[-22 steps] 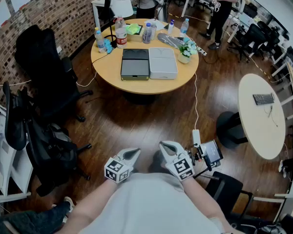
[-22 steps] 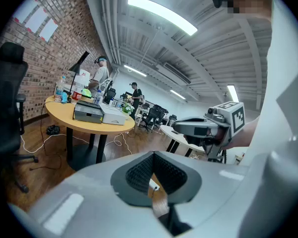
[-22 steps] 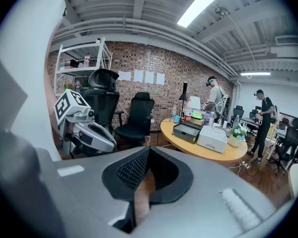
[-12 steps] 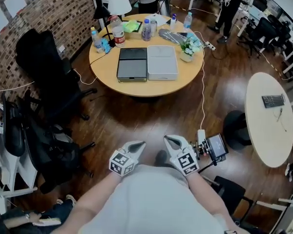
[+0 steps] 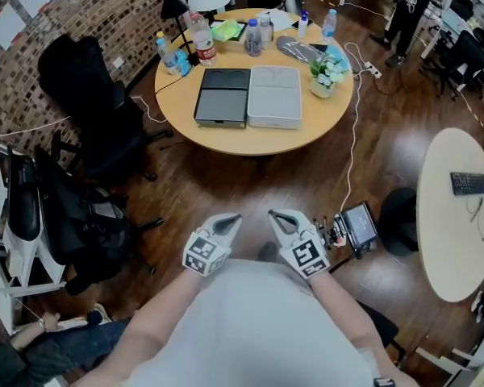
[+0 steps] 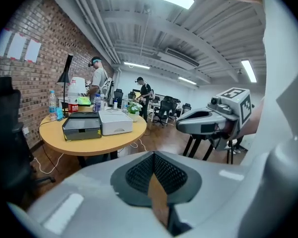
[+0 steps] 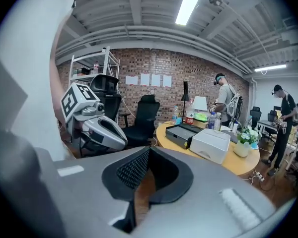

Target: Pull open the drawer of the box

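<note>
- Nearest first: how do the grippers stand?
- The left gripper [image 6: 153,155] and right gripper [image 7: 146,150] sit side by side just ahead of the person's torso. Each has its jaws pressed together on nothing.
- Where are the boxes?
- Well apart from both, across dark wood floor [image 5: 250,185], on the round wooden table [image 5: 250,139]. A dark box [image 5: 223,97] touches a pale box [image 5: 275,96], and both drawers are closed.
- What does only the head view give?
- A small screen [image 5: 360,226] on a stand just beside the right gripper. Farther right there is a white round table [image 5: 460,244] bearing a keyboard [image 5: 469,183].
- And the gripper views?
- The left one shows the dark box's drawer front [image 6: 82,132] with its notch. The right one shows a black office chair [image 7: 145,114], then papers [image 7: 153,80] on the brick wall [image 7: 164,58]. Bottles [image 5: 202,43] and a potted plant [image 5: 326,71] stand behind the boxes, with people beyond.
</note>
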Action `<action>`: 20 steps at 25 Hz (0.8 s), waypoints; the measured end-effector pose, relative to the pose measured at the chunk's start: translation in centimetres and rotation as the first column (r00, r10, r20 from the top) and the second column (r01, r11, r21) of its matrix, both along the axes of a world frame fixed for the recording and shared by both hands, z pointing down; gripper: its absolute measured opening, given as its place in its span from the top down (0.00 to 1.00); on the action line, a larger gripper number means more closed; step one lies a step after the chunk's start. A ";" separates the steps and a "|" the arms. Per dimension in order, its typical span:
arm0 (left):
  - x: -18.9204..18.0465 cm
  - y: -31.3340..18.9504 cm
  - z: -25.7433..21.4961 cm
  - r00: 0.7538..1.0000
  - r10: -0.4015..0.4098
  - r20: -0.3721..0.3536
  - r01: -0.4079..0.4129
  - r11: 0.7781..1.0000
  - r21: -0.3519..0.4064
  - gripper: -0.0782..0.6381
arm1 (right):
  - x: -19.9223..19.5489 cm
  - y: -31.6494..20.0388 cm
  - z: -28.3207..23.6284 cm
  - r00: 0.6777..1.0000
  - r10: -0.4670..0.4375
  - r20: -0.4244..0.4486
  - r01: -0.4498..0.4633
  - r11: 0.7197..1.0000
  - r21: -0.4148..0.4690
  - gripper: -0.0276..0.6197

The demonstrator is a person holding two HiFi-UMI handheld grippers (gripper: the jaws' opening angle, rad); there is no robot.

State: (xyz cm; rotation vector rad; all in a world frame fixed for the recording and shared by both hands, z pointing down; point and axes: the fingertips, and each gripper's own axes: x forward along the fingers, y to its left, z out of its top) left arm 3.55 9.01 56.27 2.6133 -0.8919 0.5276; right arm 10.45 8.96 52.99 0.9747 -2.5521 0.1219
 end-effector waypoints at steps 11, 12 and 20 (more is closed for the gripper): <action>-2.1 -3.1 0.2 0.995 -0.087 0.050 0.088 0.996 -0.010 0.88 | -0.1 -3.9 0.4 0.999 -0.048 -0.002 0.048 0.999 -0.023 0.95; -2.4 -3.7 0.4 0.995 -0.093 0.042 0.094 0.995 -0.019 0.88 | -0.2 -4.4 0.5 0.999 -0.047 -0.015 0.047 0.999 -0.024 0.95; -3.8 -10.4 0.9 0.998 -0.032 0.049 0.031 0.999 0.024 0.88 | -1.5 -9.8 -0.5 0.999 0.023 -0.042 -0.023 1.000 0.003 0.95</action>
